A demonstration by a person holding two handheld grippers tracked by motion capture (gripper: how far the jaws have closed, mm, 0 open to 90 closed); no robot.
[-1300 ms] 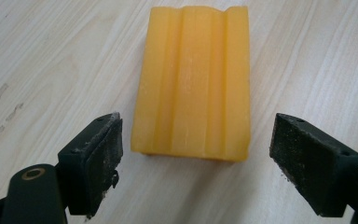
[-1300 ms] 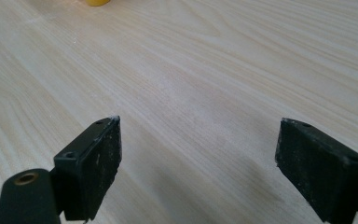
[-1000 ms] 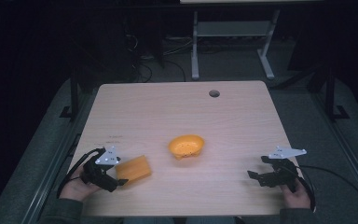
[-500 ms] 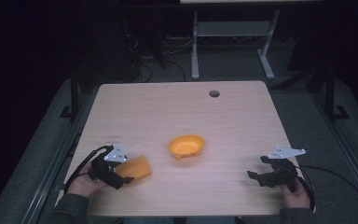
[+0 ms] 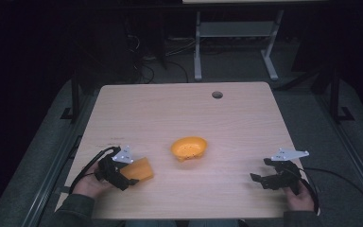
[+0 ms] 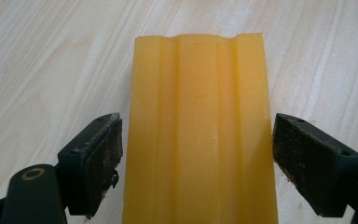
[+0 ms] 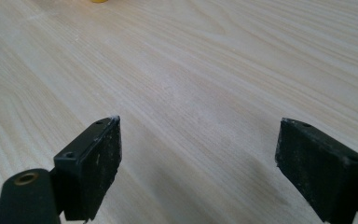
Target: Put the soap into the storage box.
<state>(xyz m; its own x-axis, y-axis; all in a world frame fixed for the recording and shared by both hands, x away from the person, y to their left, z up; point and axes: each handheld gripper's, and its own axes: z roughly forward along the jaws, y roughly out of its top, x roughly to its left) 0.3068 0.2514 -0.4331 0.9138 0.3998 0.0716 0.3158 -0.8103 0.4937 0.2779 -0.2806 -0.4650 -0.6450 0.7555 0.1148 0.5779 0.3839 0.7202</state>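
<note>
As I read the high view, the pale wood-grain table [image 5: 246,123] carries two items: a flat orange-yellow ridged rubbery block [image 5: 138,170] near the front left edge, and a shallow orange plastic bowl with a speckled inside [image 5: 189,147] just in from the middle. My left gripper [image 5: 128,178] sits at the block's near-left end, its jaws on either side of that end; my right gripper [image 5: 261,180] rests well apart at the front right, nothing near it. The left is plainly the nearer one to the block. The bowl lies beyond the block, up and to the right, apart from it

Left gripper view: the block [image 6: 200,130] runs straight away from me between the jaws, long axis in line with the gripper, three shallow ridges lengthwise. Both pads stand off its long sides, a sliver of table showing at each, so the jaws are spread slightly wider than the block and grip nothing yet. I judge a plain squeeze across the short width would take it

Right gripper view: jaws spread wide over bare table [image 7: 214,70], holding nothing; a scrap of orange sits at the top edge

Writing, brands, labels: none that I can read on block or bowl; faint dark marks on the table left of the block, too small to tell
</note>
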